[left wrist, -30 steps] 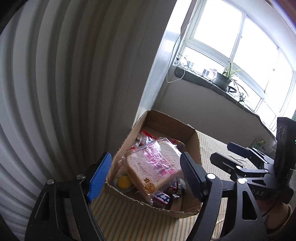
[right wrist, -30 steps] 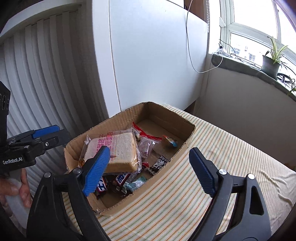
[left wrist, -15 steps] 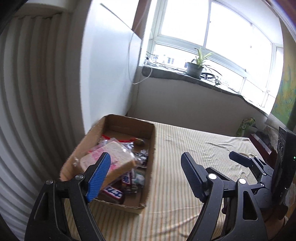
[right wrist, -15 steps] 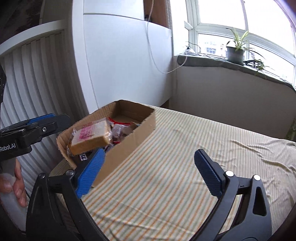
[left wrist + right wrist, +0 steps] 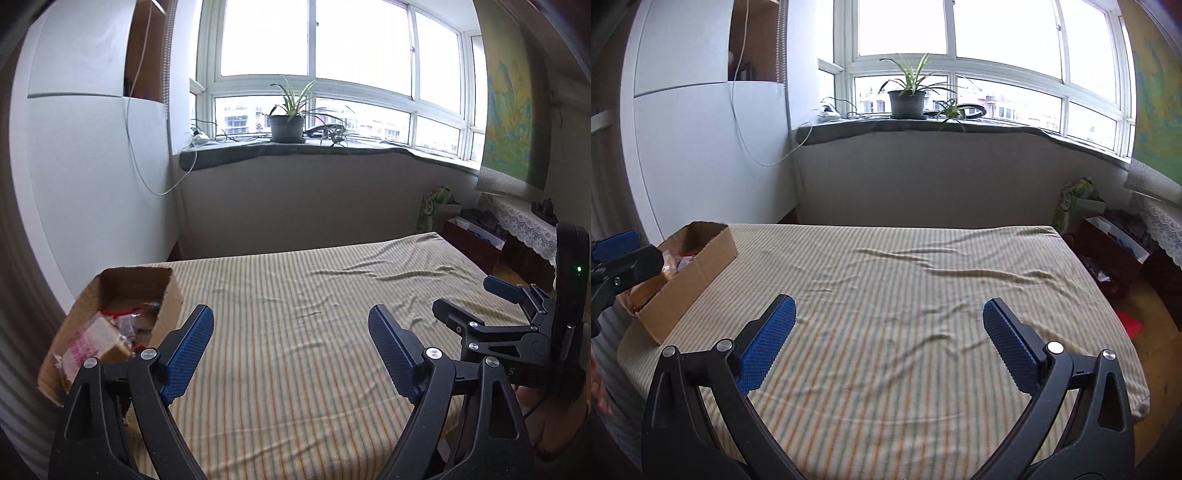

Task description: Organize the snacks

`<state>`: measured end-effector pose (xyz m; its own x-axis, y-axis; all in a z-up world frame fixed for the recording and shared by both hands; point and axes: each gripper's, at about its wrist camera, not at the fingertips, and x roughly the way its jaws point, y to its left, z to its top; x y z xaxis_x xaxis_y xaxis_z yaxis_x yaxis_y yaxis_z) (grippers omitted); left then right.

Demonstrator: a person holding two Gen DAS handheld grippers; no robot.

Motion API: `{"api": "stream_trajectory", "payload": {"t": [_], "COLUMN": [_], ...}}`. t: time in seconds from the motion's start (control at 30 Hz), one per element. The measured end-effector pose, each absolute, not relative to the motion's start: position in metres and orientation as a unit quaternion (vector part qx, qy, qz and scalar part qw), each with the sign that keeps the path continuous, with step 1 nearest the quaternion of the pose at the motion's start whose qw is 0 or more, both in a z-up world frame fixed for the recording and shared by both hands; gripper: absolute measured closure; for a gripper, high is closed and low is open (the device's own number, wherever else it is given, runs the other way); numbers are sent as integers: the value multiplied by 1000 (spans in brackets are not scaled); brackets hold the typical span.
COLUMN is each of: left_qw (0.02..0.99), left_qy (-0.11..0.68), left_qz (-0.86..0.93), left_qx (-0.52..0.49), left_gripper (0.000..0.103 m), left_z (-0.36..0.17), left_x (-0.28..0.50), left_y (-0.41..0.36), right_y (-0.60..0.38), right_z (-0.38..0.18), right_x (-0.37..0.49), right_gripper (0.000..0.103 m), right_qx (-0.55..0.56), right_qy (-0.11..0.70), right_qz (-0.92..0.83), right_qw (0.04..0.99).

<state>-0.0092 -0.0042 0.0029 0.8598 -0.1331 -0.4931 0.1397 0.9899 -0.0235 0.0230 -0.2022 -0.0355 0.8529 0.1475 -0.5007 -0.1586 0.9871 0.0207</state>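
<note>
A cardboard box (image 5: 168,295) with several snack packs sits at the left edge of the striped table; a bagged bread slice (image 5: 94,338) lies on top. The box also shows at the left of the right wrist view (image 5: 698,273). My left gripper (image 5: 290,321) is open and empty, to the right of the box above the cloth. My right gripper (image 5: 888,312) is open and empty over the middle of the table. The right gripper shows at the right of the left wrist view (image 5: 476,302), and the left gripper shows at the left edge of the right wrist view (image 5: 620,254).
A striped cloth (image 5: 905,280) covers the table. A white wall panel (image 5: 92,177) stands behind the box. A windowsill with a potted plant (image 5: 908,99) runs along the back. Bags and a dark cabinet (image 5: 1108,243) stand off the right side.
Both grippers have swung to the right, away from the box. The box has shifted from the centre of both views to the left edge. Both stay open and empty.
</note>
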Motion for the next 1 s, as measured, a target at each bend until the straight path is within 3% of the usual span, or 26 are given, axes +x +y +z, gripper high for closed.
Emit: {"api": "stream_trajectory", "payload": {"t": [0.3,0.43,1.0], "left_qw": [965,965,958], "left_qy": [256,256,281], "left_qz": [-61,-59,-31], "left_qx": [-3,-20,-41], "left_gripper": [16,1,1], "left_z": [3,3,-4], "left_x": [-14,-15,-14], "left_y": [-4,3,20], "right_y": [-200,-189,-170], "right_z": [-27,-27,-26], "right_x": [20,20,16], "right_gripper": [0,0,0], "right_qx": [-20,-29,-47], "right_qy": [251,253,258], "right_qz": [82,90,106], "right_qw": [964,963,959]}}
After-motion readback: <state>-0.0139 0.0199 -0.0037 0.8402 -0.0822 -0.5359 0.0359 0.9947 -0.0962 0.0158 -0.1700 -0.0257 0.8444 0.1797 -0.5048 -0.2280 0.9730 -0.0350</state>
